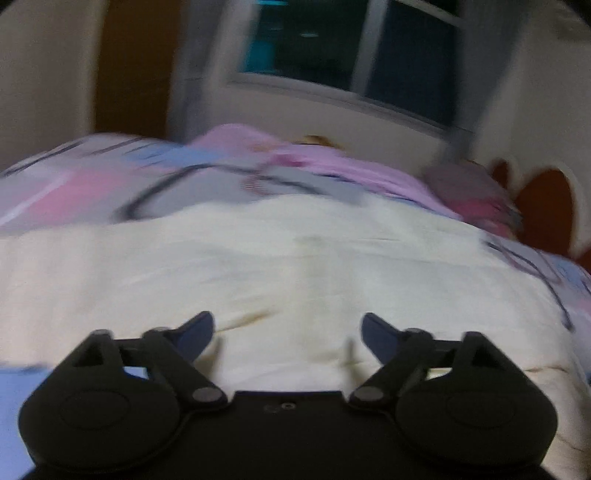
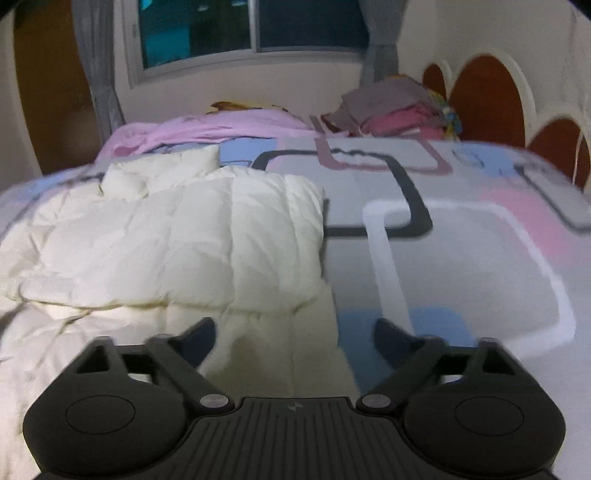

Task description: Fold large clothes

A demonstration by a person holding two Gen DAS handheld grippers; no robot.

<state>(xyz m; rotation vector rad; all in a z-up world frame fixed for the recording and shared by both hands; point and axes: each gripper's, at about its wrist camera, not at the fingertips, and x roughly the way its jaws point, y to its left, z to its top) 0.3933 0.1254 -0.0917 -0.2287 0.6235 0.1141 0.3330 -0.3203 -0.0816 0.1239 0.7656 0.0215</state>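
Observation:
A large cream quilted puffer garment (image 2: 177, 243) lies spread on the bed, partly folded over itself, with a puffy part bunched at its far end. In the left wrist view the same cream garment (image 1: 280, 266) fills the middle, blurred. My left gripper (image 1: 287, 328) is open and empty, hovering just above the cream fabric. My right gripper (image 2: 294, 334) is open and empty, above the garment's near right edge where it meets the bedsheet.
The bed has a patterned sheet (image 2: 461, 236) in grey, pink and blue. A pink blanket (image 2: 207, 127) lies at the far side. A pile of folded clothes (image 2: 399, 110) sits at the far right by the headboard (image 2: 484, 96). A window (image 2: 251, 29) is behind.

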